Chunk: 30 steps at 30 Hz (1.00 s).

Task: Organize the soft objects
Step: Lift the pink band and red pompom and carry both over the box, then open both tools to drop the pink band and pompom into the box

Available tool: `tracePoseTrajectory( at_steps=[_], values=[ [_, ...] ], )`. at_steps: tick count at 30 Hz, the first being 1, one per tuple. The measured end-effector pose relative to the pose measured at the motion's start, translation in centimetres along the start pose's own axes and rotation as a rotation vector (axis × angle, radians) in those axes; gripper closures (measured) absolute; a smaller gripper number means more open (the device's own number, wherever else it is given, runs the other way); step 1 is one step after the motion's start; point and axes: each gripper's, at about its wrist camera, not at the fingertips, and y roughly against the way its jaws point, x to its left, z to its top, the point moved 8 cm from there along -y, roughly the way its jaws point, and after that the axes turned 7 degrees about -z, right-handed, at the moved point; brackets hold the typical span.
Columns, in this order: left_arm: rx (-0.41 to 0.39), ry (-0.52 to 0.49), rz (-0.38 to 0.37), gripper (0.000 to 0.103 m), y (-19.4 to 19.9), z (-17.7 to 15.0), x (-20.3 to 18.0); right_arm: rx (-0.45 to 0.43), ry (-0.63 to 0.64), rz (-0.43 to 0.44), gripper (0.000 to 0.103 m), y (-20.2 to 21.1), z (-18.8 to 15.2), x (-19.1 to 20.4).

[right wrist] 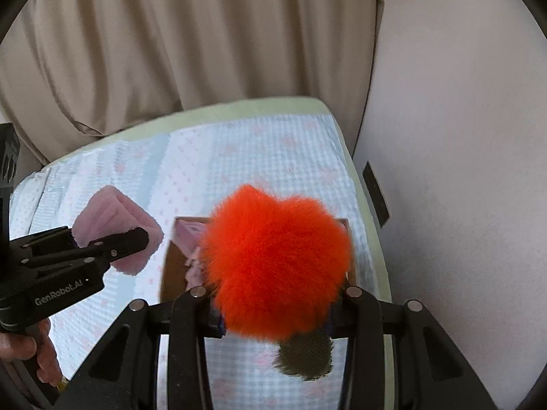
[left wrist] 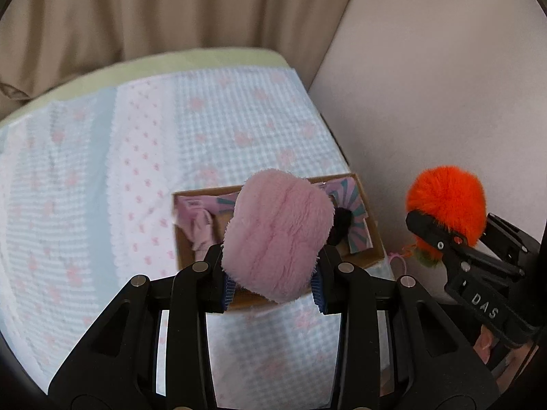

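My left gripper (left wrist: 271, 285) is shut on a pink fluffy plush (left wrist: 278, 232) and holds it above the near side of an open cardboard box (left wrist: 371, 229). The box holds pink and patterned cloth items (left wrist: 200, 220). My right gripper (right wrist: 275, 321) is shut on an orange furry plush (right wrist: 277, 266) with an olive-green end (right wrist: 306, 357), held above the same box (right wrist: 171, 266). In the left wrist view the right gripper (left wrist: 444, 239) with the orange plush (left wrist: 446, 198) is to the right of the box. In the right wrist view the left gripper (right wrist: 112, 242) with the pink plush (right wrist: 118, 227) is left of the box.
The box sits on a bed with a light blue and pink patterned cover (left wrist: 222, 119), near its right edge. A beige curtain (right wrist: 171, 44) hangs behind the bed. A pale wall (right wrist: 461, 171) runs along the right side. A small pink loop (left wrist: 398, 259) lies beside the box.
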Motion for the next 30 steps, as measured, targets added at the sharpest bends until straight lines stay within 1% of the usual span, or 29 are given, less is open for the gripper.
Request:
tracePoseTrajectory(
  at_steps=[5, 8, 13, 15, 16, 17, 18, 19, 20, 21, 22, 23, 25, 27, 30],
  values=[
    [0.073, 0.011, 0.017, 0.071, -6.5, 1.4, 0.7, 0.079, 0.007, 0.007, 0.067, -5.6, -0.8, -1.5],
    [0.114, 0.004, 0.035, 0.071, -9.6, 1.7, 1.2, 0.133, 0.004, 0.014, 0.067, -8.7, -1.5, -2.1],
    [0.185, 0.016, 0.048, 0.071, -13.9, 1.3, 2.6, 0.211, -0.007, 0.014, 0.067, -12.1, -3.0, -3.3],
    [0.204, 0.025, 0.049, 0.069, -15.0, 1.2, 3.1, 0.238, -0.005, 0.009, 0.066, -13.2, -3.4, -3.4],
    [0.205, 0.023, 0.058, 0.053, -15.3, 1.4, 3.2, 0.247, -0.001, 0.006, 0.064, -13.7, -3.7, -3.5],
    [0.207, 0.014, 0.07, 0.022, -15.6, 1.5, 3.4, 0.26, 0.004, 0.009, 0.063, -14.1, -4.0, -3.5],
    [0.211, 0.006, 0.079, 0.008, -15.8, 1.5, 3.4, 0.272, 0.008, 0.018, 0.061, -14.5, -4.3, -3.3],
    [0.211, -0.001, 0.104, 0.0, -16.0, 1.6, 3.6, 0.282, 0.012, 0.031, 0.057, -14.9, -4.7, -3.2],
    [0.202, -0.005, 0.114, 0.0, -15.8, 1.7, 3.8, 0.283, 0.015, 0.044, 0.041, -15.2, -5.0, -3.0],
    [0.194, -0.006, 0.115, 0.0, -15.6, 1.9, 3.8, 0.282, 0.02, 0.046, 0.016, -15.2, -5.2, -2.9],
    [0.198, -0.004, 0.112, 0.0, -15.6, 1.8, 4.0, 0.28, 0.036, 0.045, 0.005, -15.3, -5.6, -2.8],
    [0.205, 0.002, 0.112, 0.0, -15.6, 1.7, 4.2, 0.278, 0.044, 0.041, 0.0, -15.4, -5.8, -2.8],
    [0.209, 0.013, 0.107, 0.0, -15.6, 1.4, 4.5, 0.281, 0.057, 0.035, 0.0, -15.5, -6.2, -2.7],
    [0.211, 0.034, 0.099, 0.0, -15.4, 1.1, 4.8, 0.306, 0.071, 0.045, 0.0, -15.7, -6.6, -2.5],
    [0.209, 0.044, 0.099, 0.0, -15.1, 0.9, 5.1, 0.309, 0.063, 0.048, 0.0, -15.7, -6.6, -2.5]
  ],
)
